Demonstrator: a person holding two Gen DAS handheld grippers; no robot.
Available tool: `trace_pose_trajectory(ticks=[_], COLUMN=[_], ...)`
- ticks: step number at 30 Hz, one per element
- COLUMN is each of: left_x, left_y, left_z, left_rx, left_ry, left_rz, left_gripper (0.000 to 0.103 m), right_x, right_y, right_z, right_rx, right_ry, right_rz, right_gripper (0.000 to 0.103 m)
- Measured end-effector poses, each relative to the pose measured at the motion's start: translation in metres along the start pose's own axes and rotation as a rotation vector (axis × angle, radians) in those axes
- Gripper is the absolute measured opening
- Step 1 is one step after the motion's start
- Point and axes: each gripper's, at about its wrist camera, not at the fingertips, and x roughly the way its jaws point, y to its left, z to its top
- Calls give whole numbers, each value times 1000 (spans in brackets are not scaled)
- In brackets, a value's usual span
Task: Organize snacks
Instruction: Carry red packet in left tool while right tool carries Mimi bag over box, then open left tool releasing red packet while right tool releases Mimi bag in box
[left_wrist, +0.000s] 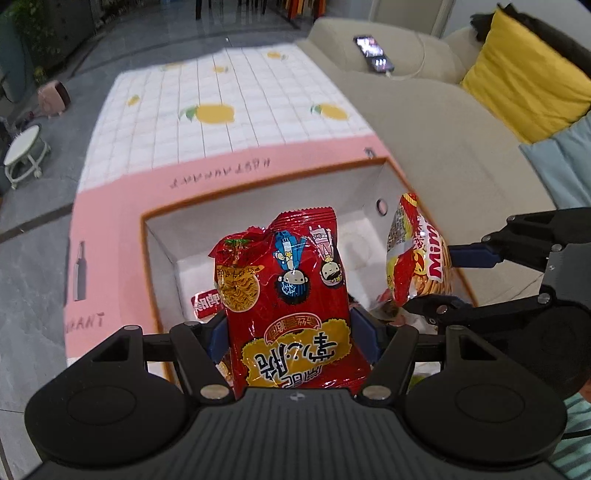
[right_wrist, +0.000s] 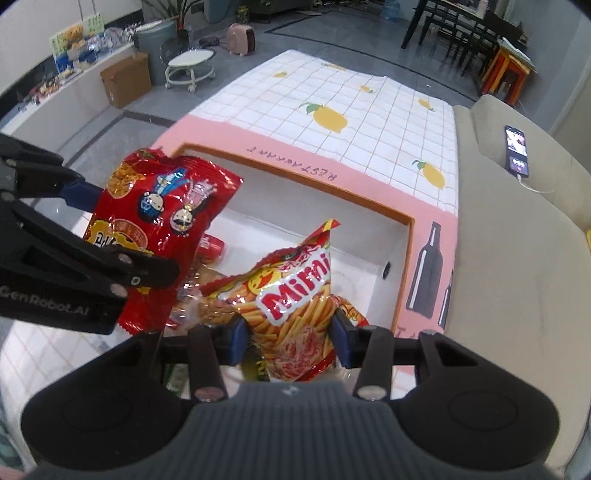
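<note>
My left gripper (left_wrist: 291, 334) is shut on a red noodle-snack bag (left_wrist: 291, 295) with cartoon figures, held upright above the white box (left_wrist: 258, 195) with an orange rim. The same red noodle-snack bag (right_wrist: 162, 221) shows at the left of the right wrist view. My right gripper (right_wrist: 290, 332) is shut on a yellow and red Mimi stick-snack bag (right_wrist: 295, 295), also above the box; that Mimi stick-snack bag (left_wrist: 417, 254) appears at the right of the left wrist view. A small red packet (left_wrist: 205, 302) lies on the box floor.
The box sits on a table (left_wrist: 229, 122) covered with a lemon-print and pink cloth. A beige sofa (left_wrist: 443, 140) with a yellow cushion (left_wrist: 524, 77) and a phone (left_wrist: 373, 51) lies to the right. More wrapped snacks (right_wrist: 192, 295) lie below the grippers.
</note>
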Motion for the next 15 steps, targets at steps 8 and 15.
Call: trace_pose_trajectory(ticks=[8,15], left_x=[60,93], left_y=[12,17], left_z=[7,11], left_rx=[10,18], left_ry=[94,132], left_rz=[-1,6], left_gripper=[76,76], right_x=[60,92], right_y=[-3,7], right_z=[7,8], right_rx=[-56,-113], right_ry=[108,164], right_rz=[0,-22], right_gripper=[44,44])
